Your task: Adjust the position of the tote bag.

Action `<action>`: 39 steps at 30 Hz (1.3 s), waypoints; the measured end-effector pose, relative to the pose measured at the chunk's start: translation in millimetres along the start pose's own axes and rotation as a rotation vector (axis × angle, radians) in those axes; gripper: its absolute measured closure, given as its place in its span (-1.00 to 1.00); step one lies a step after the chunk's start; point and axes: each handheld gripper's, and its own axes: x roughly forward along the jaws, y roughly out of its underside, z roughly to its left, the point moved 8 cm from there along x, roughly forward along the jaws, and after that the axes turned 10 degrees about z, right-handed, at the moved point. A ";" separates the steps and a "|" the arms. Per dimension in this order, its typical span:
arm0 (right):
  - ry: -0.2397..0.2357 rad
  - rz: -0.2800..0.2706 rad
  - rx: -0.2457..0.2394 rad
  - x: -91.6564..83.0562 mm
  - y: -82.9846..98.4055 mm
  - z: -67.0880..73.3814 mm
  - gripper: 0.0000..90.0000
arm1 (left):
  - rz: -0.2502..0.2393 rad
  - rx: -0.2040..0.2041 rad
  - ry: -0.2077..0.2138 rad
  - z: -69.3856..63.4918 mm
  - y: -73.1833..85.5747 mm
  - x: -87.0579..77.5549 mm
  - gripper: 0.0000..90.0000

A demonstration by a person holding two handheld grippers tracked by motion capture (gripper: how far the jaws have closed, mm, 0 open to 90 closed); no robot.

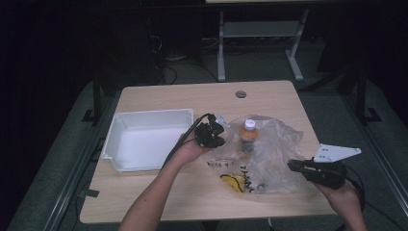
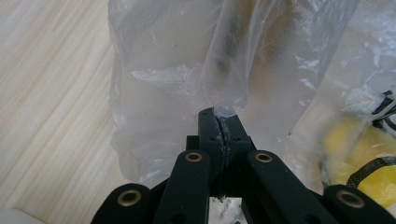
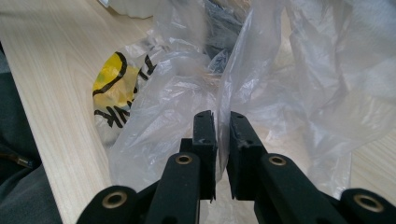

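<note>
Bag [image 1: 269, 154] mid-surface [image 1: 159, 192], bottle [image 1: 249, 134] inside | left gripper [image 2: 218, 122] jaws clamped on bag's left edge, I judge to anchor it | right gripper [image 3: 222, 122] jaws narrow, film between, not quite pinched | tray [image 1: 144, 139] just left, likely destination
</note>
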 end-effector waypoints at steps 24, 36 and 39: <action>-0.030 0.026 -0.027 5.1 -3.2 7.8 0.98 | -0.002 -0.021 0.012 2.5 6.4 -7.9 0.73; -0.014 0.029 -0.082 4.5 -19.0 14.7 0.98 | -0.060 -0.007 0.017 1.2 9.0 -36.6 0.32; -0.016 0.032 -0.091 3.8 -24.9 16.6 0.98 | -0.090 -0.007 0.019 -1.6 9.6 -48.8 0.31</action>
